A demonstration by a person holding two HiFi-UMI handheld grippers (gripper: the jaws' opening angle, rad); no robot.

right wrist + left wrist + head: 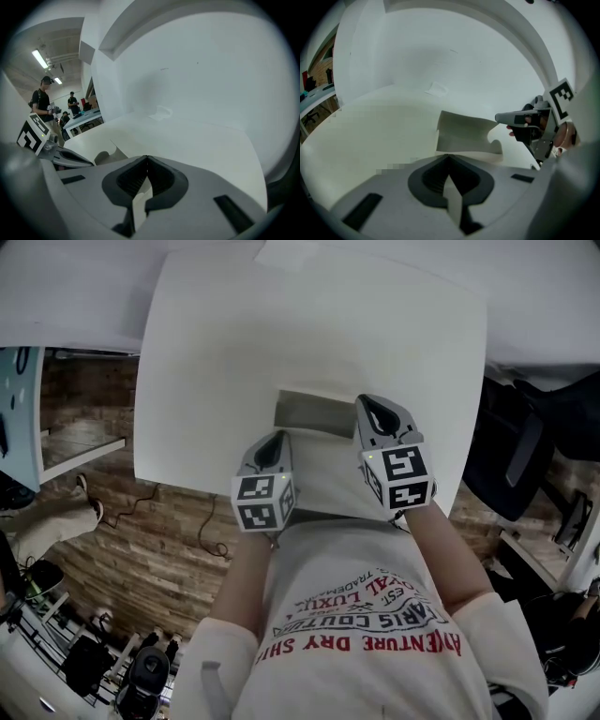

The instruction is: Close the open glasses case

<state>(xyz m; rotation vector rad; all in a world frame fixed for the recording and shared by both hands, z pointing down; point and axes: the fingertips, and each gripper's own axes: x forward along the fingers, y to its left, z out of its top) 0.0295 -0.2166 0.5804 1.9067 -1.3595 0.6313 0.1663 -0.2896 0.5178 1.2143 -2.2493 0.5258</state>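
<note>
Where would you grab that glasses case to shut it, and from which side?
I'd take the raised flap of the case by its top edge, near the middle, coming from above. It stands up as a thin sheet, so jaws could straddle it; its right end is notched. The left gripper and right gripper are shut, so one must open first.

Shirt: seemingly "ADVENTURE DRY"

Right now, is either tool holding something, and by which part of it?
Nothing is held. The left tool and the right tool each have jaws together with nothing between; the glasses case lies open on the table.
</note>
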